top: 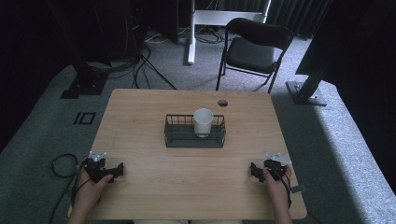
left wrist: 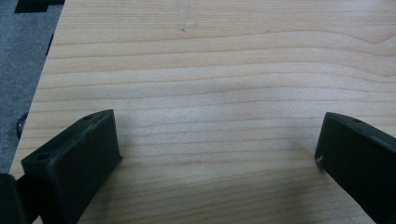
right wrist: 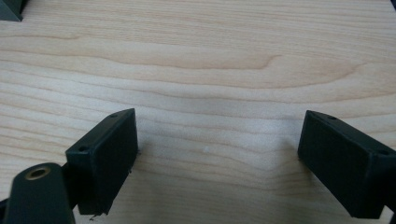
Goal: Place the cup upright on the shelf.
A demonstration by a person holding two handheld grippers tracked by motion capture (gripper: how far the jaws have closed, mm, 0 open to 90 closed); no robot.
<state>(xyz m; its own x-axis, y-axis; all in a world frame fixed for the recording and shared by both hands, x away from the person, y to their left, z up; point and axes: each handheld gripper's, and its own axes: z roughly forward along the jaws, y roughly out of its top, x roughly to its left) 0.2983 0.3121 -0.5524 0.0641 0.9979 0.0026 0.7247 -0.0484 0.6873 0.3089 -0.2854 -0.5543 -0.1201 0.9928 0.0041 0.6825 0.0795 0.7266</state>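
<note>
Both my hands low at the near corners of the pale wooden table point(top: 154, 184), left gripper point(top: 119, 170) and right gripper point(top: 252, 169) wide open, holding nothing, white paper cup point(top: 203, 121) upright in the dark wire basket point(top: 194, 139) mid-table, well apart from both.

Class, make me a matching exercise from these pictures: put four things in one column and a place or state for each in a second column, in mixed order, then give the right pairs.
Things:
1. white cup
2. wire basket
3. left tool
4. folding chair

Places or states:
A. on the floor beyond the far edge of the table
B. standing upright inside another thing
C. open, near the table's left front corner
D. at the middle of the table, holding one thing

Pairs: 1-B, 2-D, 3-C, 4-A
</note>
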